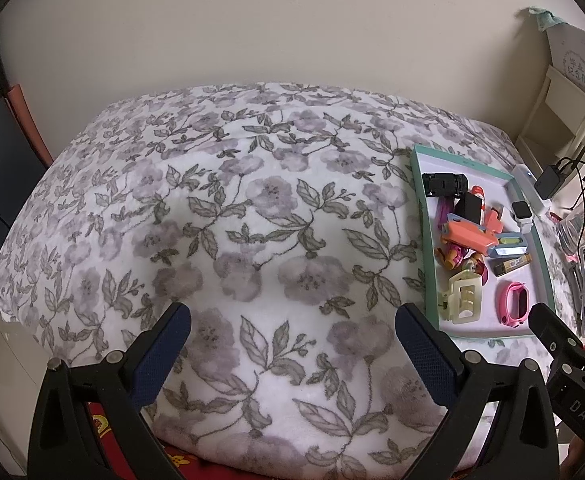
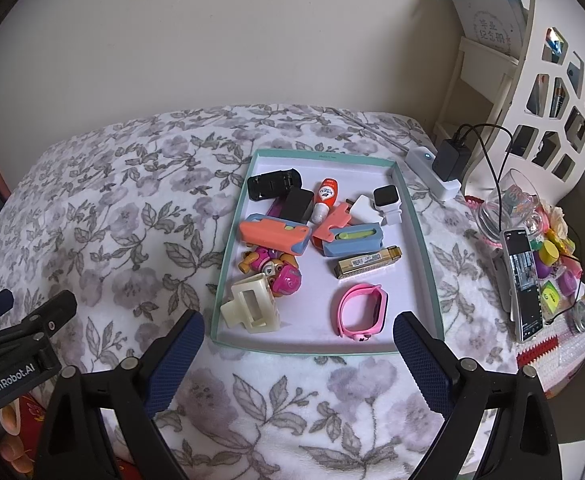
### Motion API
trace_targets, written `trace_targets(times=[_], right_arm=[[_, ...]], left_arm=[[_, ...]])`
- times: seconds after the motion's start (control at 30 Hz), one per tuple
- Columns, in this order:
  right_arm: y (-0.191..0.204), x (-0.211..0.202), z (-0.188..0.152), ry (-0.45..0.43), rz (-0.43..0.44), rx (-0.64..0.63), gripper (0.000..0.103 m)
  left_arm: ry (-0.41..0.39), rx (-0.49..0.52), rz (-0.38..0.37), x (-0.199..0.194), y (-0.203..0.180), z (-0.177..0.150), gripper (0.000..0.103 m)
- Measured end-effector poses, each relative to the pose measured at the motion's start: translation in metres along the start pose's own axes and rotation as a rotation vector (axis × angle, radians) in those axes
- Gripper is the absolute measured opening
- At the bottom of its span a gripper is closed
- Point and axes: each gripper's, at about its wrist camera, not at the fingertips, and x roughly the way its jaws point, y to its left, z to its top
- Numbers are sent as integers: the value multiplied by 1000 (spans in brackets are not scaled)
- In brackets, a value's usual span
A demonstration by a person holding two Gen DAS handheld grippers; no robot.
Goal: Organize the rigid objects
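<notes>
Tray (image 2: 416, 216) edge lies just ahead of the gaping, empty right gripper (image 2: 298, 338); left gripper (image 1: 292, 344) likewise.

Ahead of me at twelve o'clock stands a plain cream wall (image 2: 220, 32). A floral blanket (image 1: 220, 216) covers the bed below it. At two o'clock a white shelf (image 2: 532, 92) with cut-out openings leans in soft, even light.

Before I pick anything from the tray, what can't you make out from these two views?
- Purple item: right wrist view, mostly covered by the black block and orange case.
- Gold bar label: too small to read.
- Clutter beside the phone: cut off by the fisheye edge.
- Tray right side: left wrist view, near corner blocked by the right hand-held gripper.
</notes>
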Motion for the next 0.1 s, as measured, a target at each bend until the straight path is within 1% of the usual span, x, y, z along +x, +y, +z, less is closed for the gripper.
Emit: trace_targets(times=[0.1], right_arm=[[0,0,0,0,0,-1,97]], left_arm=[[-25,7,11,-4,-2,0,102]])
